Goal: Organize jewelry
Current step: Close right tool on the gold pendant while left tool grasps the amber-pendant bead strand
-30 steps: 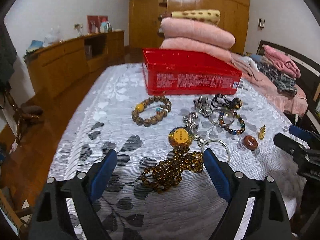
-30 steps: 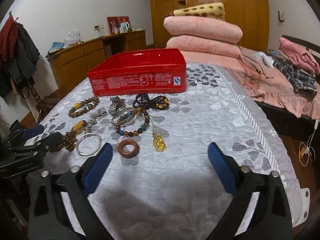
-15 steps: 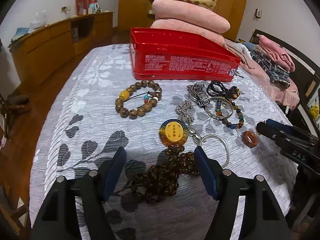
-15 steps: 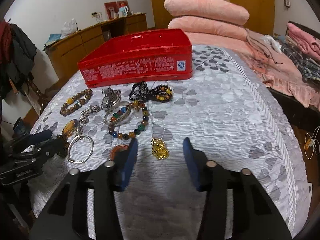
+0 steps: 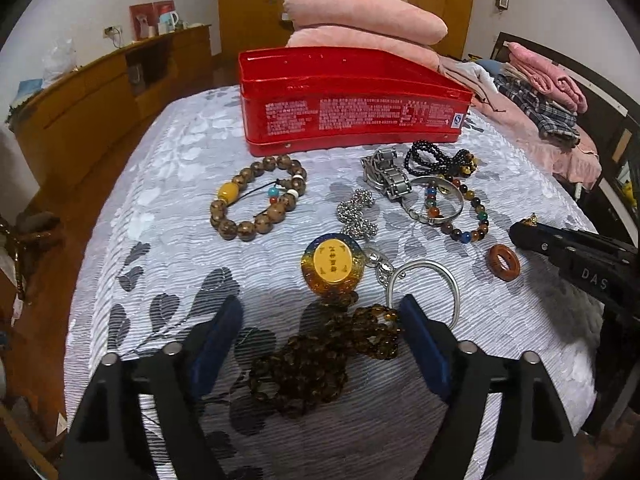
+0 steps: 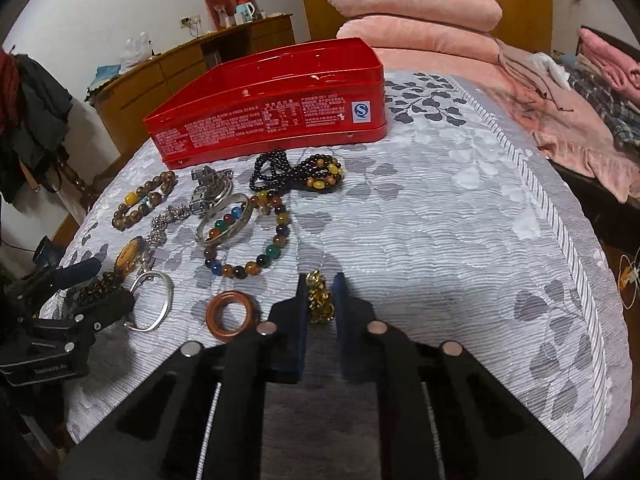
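Jewelry lies spread on a grey leaf-patterned bedspread (image 5: 160, 184) in front of an open red tin (image 5: 352, 112). My left gripper (image 5: 320, 312) straddles a heap of dark amber beads (image 5: 312, 360); its jaws are opening and do not touch the beads. A round amber pendant (image 5: 334, 264) and a silver bangle (image 5: 428, 280) lie just beyond. In the right wrist view my right gripper (image 6: 320, 280) is closing, its blue pads pressing on a small gold charm (image 6: 320, 304) that rests on the cloth. A brown ring (image 6: 231, 312) lies to its left.
A wooden bead bracelet (image 5: 258, 196), a metal watch (image 5: 386, 176), black beads (image 5: 436, 158) and a multi-coloured bead bracelet (image 5: 464, 212) lie near the tin. Pink folded blankets (image 5: 360, 20) are stacked behind it. A wooden sideboard (image 5: 100, 96) stands left; clothes (image 6: 592, 92) lie right.
The right jaws have closed from wide open onto the gold charm as the gripper moved forward and down. The left gripper came down over the amber beads, narrowing, then widening slightly.
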### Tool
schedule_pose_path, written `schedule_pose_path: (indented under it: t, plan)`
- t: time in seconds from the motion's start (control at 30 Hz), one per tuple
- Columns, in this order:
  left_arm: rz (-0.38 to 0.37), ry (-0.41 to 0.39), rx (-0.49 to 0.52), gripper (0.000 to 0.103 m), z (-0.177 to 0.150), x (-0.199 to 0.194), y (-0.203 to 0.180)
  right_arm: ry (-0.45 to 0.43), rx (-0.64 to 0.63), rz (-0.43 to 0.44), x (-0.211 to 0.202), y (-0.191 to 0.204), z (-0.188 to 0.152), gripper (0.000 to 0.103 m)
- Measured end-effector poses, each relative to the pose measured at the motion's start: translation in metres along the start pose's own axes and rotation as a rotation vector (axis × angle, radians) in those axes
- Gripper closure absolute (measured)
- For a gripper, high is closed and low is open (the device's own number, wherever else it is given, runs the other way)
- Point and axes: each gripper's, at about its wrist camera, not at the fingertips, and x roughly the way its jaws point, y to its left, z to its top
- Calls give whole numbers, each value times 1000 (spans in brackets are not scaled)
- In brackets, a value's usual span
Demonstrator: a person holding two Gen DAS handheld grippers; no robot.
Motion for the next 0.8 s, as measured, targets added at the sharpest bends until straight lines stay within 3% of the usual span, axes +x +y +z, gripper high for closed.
schedule_pose_path:
  t: [0.17,0.27,0.67,0.8]
  plan:
    - [4,-26,-10,54,-3,-5,3,-3,-2,9,-4,0,-1,93]
    - [4,-32,-18,57,-3,-6,5,-6,1,14,-7,0,-3,93]
    - [-86,-63,-89,56,-9,-20,18,-9,-5,12,-7,1,-6,92]
    - [-32,-59,-76,55,-11,-21,20,-10,-12,6,-6,2,-6,92]
